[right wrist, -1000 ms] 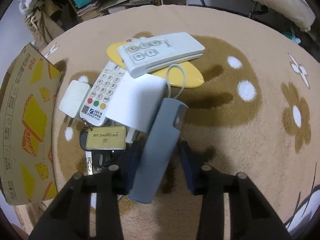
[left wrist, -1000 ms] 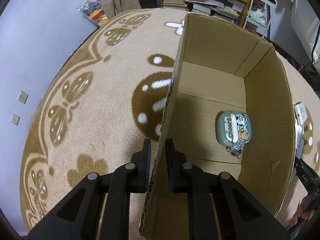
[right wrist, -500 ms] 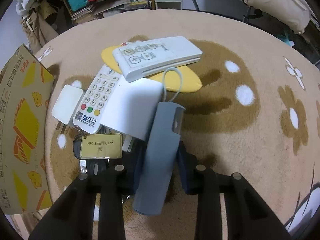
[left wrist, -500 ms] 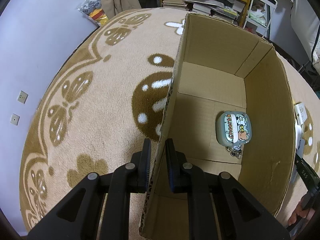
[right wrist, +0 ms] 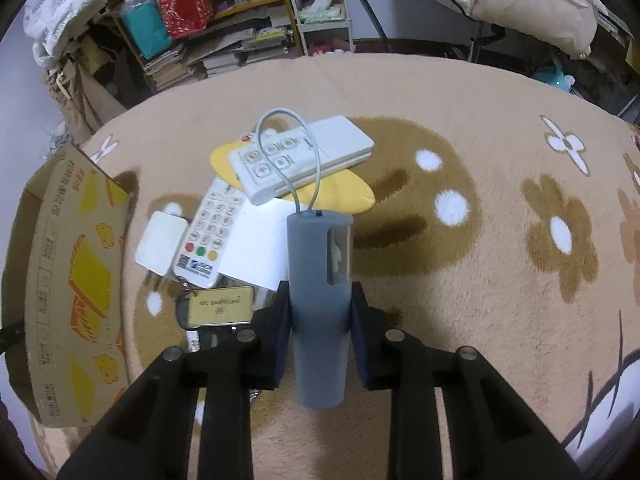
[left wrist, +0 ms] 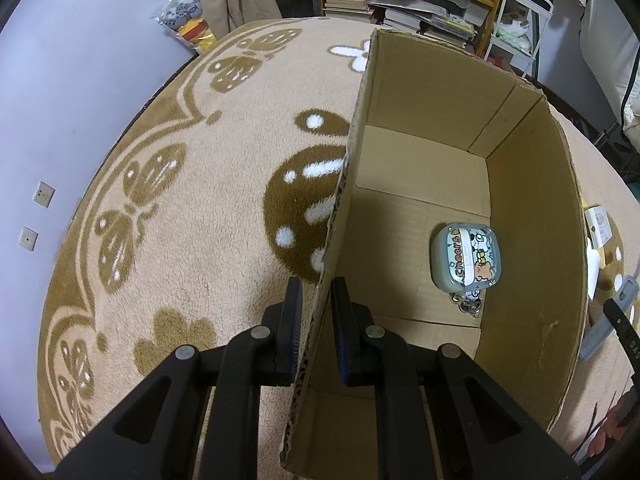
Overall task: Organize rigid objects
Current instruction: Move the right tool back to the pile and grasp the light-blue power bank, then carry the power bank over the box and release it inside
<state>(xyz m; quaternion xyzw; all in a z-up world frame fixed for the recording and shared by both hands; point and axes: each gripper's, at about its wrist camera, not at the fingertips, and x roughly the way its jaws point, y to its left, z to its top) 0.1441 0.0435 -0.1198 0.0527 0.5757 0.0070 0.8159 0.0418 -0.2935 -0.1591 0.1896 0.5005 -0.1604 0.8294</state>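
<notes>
My left gripper (left wrist: pixel 316 320) is shut on the near left wall of the open cardboard box (left wrist: pixel 528 216), which stands on the rug. A small case with cartoon stickers and a keychain (left wrist: pixel 466 258) lies on the box floor. My right gripper (right wrist: pixel 320 328) is shut on a long grey case with a cord loop (right wrist: pixel 318 288) and holds it above the rug. Below it lie a white remote (right wrist: pixel 300 158) on a yellow flat piece (right wrist: pixel 344 190), a white keypad device (right wrist: pixel 210 232), a white square block (right wrist: pixel 160 242), a white card (right wrist: pixel 258 252) and a gold NFC tag (right wrist: pixel 220 306).
The box's outer side (right wrist: pixel 68 288) stands left of the pile in the right wrist view. Shelves with books and bins (right wrist: pixel 216 36) line the far edge. A wall (left wrist: pixel 60 100) runs along the rug's left side. Open rug (right wrist: pixel 500 240) lies to the right.
My right gripper has shut on the grey case and lifted it off the rug, turning it upright in the view. The left gripper and the box have not moved.
</notes>
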